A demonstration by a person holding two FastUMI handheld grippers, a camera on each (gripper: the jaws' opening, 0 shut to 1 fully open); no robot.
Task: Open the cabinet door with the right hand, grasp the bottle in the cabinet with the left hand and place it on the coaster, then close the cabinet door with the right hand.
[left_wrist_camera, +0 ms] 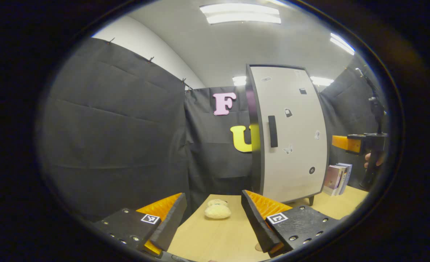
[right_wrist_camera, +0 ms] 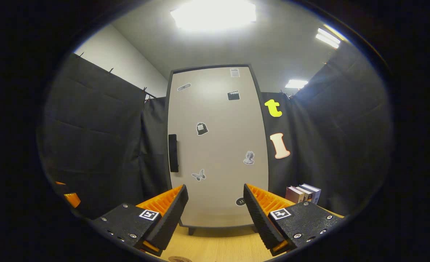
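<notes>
The tall pale cabinet (right_wrist_camera: pixel 216 145) stands on the wooden table with its door shut, so its inside is hidden. A dark vertical handle (right_wrist_camera: pixel 173 153) sits on the door's left edge. My right gripper (right_wrist_camera: pixel 215 214) is open, facing the door from a short way off, with nothing between its fingers. In the left gripper view the cabinet (left_wrist_camera: pixel 287 134) stands to the right and the right gripper (left_wrist_camera: pixel 340 142), held by a hand, hovers beside it. My left gripper (left_wrist_camera: pixel 215 218) is open and empty above the table. A round brown coaster edge (right_wrist_camera: pixel 180 259) lies below the right gripper.
A small cream plush object (left_wrist_camera: pixel 217 210) lies on the table (left_wrist_camera: pixel 215 240) ahead of the left gripper. Several books (right_wrist_camera: pixel 304 193) stand right of the cabinet. Black cloth walls close in the booth on the left and behind.
</notes>
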